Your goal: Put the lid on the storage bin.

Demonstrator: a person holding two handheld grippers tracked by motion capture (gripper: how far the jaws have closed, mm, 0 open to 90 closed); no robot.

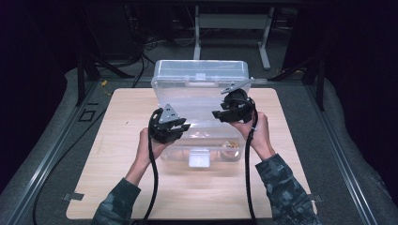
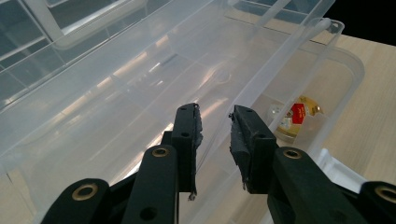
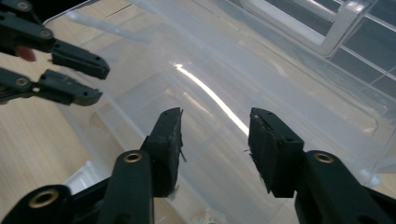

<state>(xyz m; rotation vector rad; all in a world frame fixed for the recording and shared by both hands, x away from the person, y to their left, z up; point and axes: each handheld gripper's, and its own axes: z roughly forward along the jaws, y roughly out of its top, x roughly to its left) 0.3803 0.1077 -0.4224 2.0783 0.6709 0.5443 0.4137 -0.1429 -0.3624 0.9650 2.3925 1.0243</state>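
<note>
The room around is very dark, but the wooden table (image 1: 187, 187) is lit from above. A bright white streak of glare shines on the clear plastic box (image 3: 210, 98) — the pictures look a bit soft.

Dim room, grey carpeted floor (image 1: 42, 140), pale wooden table (image 1: 117, 154), white desk frame (image 1: 232, 21) behind

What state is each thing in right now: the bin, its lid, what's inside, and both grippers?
Clear plastic bin: upright on the table, open.
Lid: raised, tilted back behind the bin.
Small gold and red item: lying inside the bin, at a corner.
Left gripper: jaws narrowly apart, nothing held, over the bin.
Right gripper: jaws apart, nothing held, above the bin.
</note>
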